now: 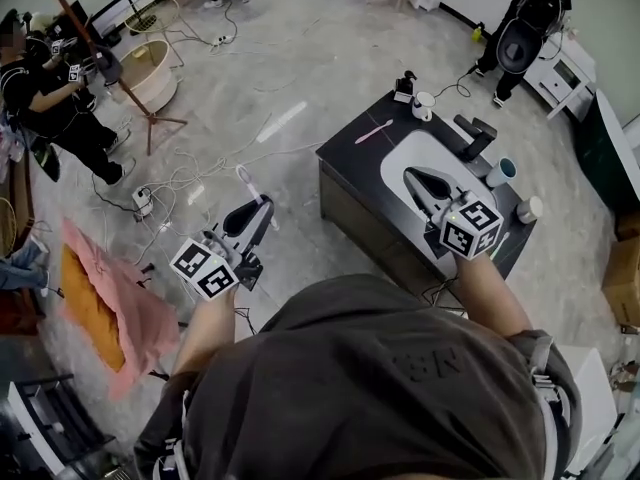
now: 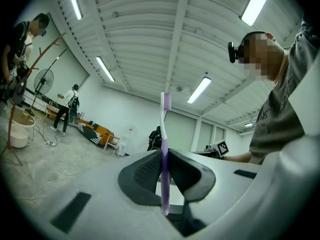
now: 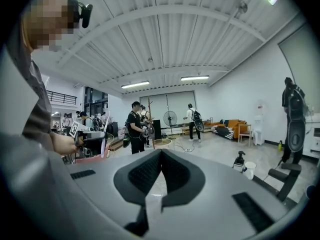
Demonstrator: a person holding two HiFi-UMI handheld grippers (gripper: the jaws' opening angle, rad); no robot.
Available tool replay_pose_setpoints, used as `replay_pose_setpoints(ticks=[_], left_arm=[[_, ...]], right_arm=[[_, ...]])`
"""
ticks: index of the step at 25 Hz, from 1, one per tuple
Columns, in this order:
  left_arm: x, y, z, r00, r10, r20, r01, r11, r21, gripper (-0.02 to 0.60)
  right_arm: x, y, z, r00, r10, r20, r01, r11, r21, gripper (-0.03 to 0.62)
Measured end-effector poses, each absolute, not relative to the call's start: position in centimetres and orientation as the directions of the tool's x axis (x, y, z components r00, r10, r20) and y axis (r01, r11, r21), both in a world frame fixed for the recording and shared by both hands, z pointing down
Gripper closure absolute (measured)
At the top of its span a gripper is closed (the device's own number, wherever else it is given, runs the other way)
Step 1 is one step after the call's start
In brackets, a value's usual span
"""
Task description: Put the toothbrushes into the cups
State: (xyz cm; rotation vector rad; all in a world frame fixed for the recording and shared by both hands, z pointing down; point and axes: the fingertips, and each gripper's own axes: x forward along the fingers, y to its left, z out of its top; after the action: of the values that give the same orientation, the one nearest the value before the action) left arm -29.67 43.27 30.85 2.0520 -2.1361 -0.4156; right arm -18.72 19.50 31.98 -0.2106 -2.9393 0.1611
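Observation:
My left gripper hangs over the floor, left of the black table, shut on a purple toothbrush. The brush stands upright between the pads, bristles on top. My right gripper is above the white sink, its jaws shut with nothing between them. A pink toothbrush lies on the table's far left corner. A white cup stands at the far edge, also seen in the right gripper view. A blue cup and another white cup stand right of the sink.
A black faucet rises behind the sink. Cables trail over the floor left of the table, near a tripod and a pink cloth. A person crouches at the far left; others stand further off.

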Motion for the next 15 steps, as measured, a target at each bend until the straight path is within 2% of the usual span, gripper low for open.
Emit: replay_pose_setpoints(ticks=[5,12,15], left_arm=[[-32.1,38.6,31.2,-0.081,-0.994,-0.071,-0.952,0.056,0.301,0.543],[-34.3,32.5,30.5,-0.221,-0.973,-0.071,-0.938,0.191,0.291,0.543],[-35.6,31.5,30.0,-0.264,-0.961,-0.084,-0.929,0.229,0.291,0.543]], right_arm=[[-21.2,14.6,32.6,-0.969,0.178,0.171,0.157,0.979,-0.133,0.602],[-25.0,8.6,33.1,-0.938,0.304,0.166,0.292,0.952,-0.093,0.602],[-26.8,7.2,33.2,-0.933,0.319,0.167,0.310,0.947,-0.078,0.602]])
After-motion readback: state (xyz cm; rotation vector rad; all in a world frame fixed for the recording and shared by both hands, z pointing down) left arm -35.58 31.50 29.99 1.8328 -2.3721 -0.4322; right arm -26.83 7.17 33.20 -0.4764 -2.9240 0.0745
